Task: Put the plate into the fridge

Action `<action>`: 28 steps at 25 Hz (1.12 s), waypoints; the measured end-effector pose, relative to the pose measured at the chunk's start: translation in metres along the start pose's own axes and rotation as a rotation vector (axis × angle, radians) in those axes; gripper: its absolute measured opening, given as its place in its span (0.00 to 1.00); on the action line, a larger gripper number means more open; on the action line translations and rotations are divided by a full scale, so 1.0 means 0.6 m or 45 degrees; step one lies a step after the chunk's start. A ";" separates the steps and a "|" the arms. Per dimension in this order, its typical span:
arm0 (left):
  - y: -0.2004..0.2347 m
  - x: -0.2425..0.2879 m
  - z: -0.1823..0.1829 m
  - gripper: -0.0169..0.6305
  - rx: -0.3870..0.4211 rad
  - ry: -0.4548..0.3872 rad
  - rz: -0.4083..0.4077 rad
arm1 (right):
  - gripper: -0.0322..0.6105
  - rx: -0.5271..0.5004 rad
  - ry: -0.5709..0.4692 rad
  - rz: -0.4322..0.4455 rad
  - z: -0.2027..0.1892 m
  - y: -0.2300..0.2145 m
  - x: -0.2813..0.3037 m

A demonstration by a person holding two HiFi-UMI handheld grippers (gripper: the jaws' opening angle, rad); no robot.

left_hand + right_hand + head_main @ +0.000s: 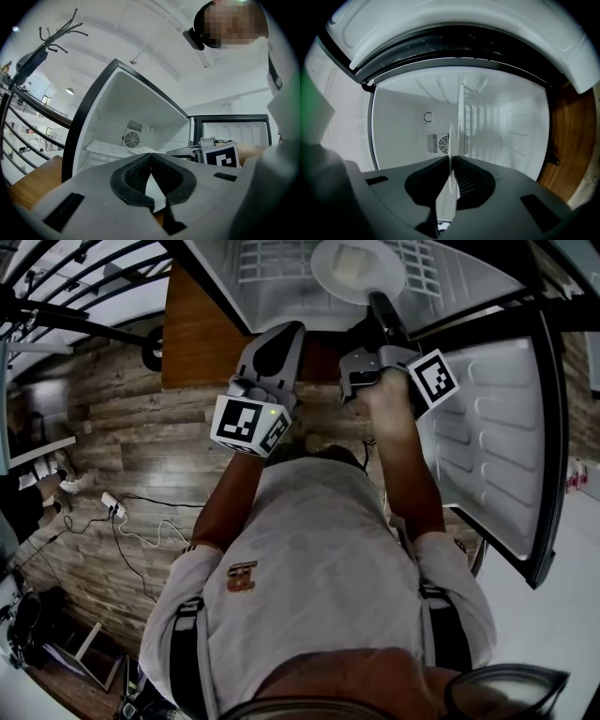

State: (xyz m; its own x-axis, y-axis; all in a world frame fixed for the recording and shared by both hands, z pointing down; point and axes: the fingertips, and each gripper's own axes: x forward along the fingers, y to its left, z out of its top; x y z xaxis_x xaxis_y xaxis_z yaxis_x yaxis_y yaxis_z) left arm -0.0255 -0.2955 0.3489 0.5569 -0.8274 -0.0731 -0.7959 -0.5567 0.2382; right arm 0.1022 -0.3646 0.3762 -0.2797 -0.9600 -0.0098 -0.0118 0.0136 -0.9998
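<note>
Glasses (pixel 511 688) and a white shirt (pixel 309 559) crossed by two dark shoulder straps (pixel 186 652) fill the bottom of the head view.

At the left edge, one power strip (pixel 112 507) and loose cables (pixel 141 531) lie on the plank floor (pixel 122 427). Above them, in the upper left, a wooden panel (pixel 192 324) flanks the one fridge (pixel 220 282), which stands open across the top of the frame.

Left of centre, the left gripper (pixel 284 332) points at the fridge's lower edge, its marker cube (pixel 249 424) toward the person. In its own view the left gripper (pixel 151 157) has its jaws pressed together at the tips with nothing between them. Beyond are the fridge's white interior (pixel 117 117) with one round fan vent (pixel 131 139), and a coat stand (pixel 51 37) in the upper left.

Just right of it, the right gripper (pixel 378 304), with the second marker cube (pixel 433 378), reaches into the opening. Its jaws are clamped on the rim of the single white plate (pixel 358 268). That plate lies flat over the wire shelf (pixel 272 259) inside the fridge; whether it touches the shelf cannot be told. The right gripper view shows the plate (pixel 450 192) edge-on in the nearly closed jaws.

At the right, the one open door (pixel 487 427) stands beside the right arm.
</note>
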 end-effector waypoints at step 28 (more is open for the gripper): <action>-0.009 -0.003 -0.025 0.05 -0.007 0.027 -0.016 | 0.12 -0.035 0.037 0.040 0.002 0.000 0.007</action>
State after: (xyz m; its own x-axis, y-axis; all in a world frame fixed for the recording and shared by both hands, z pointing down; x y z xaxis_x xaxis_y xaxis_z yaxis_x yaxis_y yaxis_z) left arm -0.0184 -0.2899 0.3622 0.5719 -0.8184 -0.0559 -0.7873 -0.5667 0.2429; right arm 0.1019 -0.3690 0.3761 -0.3079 -0.9506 -0.0400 -0.0293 0.0515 -0.9982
